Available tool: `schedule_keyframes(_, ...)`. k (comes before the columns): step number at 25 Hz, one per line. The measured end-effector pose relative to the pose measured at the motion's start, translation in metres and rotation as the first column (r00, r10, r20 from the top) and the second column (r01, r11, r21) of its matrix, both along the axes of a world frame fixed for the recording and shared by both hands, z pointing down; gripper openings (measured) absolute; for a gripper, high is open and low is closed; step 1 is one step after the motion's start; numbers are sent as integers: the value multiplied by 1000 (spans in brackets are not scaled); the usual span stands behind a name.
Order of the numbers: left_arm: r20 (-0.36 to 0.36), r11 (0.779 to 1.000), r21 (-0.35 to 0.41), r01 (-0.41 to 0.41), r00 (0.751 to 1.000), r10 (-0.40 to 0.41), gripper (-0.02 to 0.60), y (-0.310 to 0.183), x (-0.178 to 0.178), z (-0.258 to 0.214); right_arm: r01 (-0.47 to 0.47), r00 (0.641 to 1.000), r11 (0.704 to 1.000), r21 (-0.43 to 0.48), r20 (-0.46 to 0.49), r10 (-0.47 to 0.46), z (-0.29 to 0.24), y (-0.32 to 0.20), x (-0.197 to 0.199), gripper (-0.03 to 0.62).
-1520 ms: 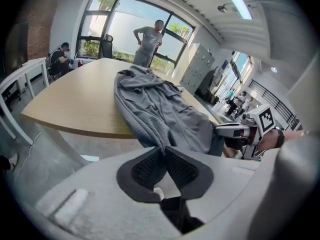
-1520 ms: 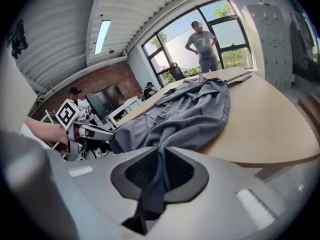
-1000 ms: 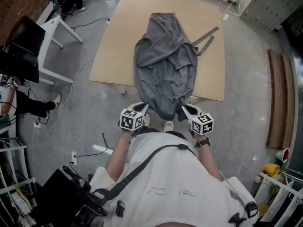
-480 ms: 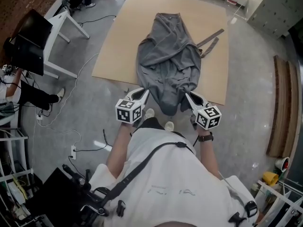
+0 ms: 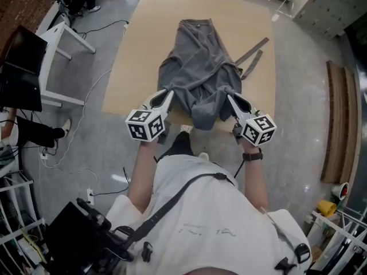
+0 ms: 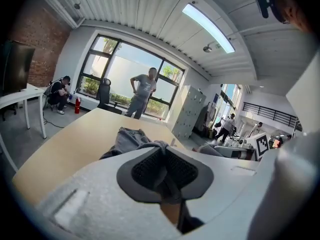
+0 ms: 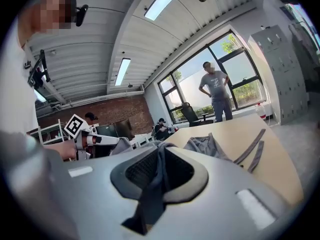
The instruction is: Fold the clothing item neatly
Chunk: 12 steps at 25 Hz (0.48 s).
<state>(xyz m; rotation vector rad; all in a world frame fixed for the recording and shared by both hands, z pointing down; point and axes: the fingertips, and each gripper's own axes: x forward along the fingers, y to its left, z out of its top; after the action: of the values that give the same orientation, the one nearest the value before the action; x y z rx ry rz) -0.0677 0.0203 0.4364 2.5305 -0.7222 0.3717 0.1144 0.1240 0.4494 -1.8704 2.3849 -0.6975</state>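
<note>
Left tool (image 5: 167, 94) and right tool (image 5: 230, 98) are each clamped tight on a near corner of the grey garment (image 5: 198, 62), with cloth sagging between them. The rest lies along the bench (image 5: 135, 50), stretching away from both tools.

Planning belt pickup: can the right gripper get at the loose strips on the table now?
Probably not yet: the right gripper is shut on the grey garment; otherwise nothing blocks the strips.
</note>
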Motion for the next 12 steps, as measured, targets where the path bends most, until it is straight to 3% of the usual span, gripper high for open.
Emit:
schedule_keyframes(5,-45,1000,-6,-25,999,25,37,-78,40,-5,-70,998,998,8,-9,70,-11,-67,47,41)
schedule_keyframes(9,-78,1000,3,-13,997,13,37,-154,72,-17,-72,997,997,1,-20,72,-17,-134,81,41)
schedule_keyframes(12,-92,1000,2,-14,996,14,37,-208,102,-18,-64,998,998,-19,22,65,-12,-183,109,41)
